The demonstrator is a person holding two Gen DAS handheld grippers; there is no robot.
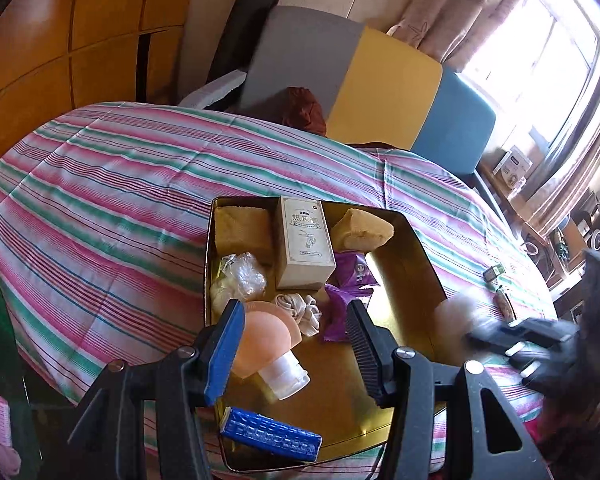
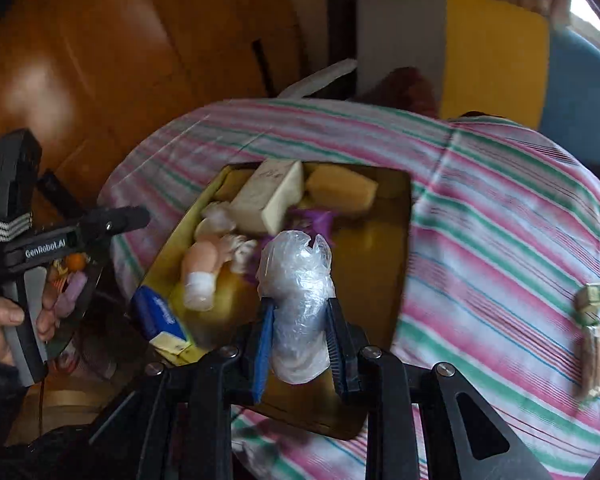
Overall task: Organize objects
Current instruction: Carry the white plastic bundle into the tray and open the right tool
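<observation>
Two right fingers (image 2: 265, 332) tight on plastic bundle (image 2: 296, 304) above tin (image 2: 404, 240); left fingers (image 1: 224, 356) wide, empty.

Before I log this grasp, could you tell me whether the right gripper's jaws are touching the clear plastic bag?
Touching. In the right wrist view, the right gripper has both jaws pressed against the sides of the clear plastic bag, held above the gold tin.
</observation>
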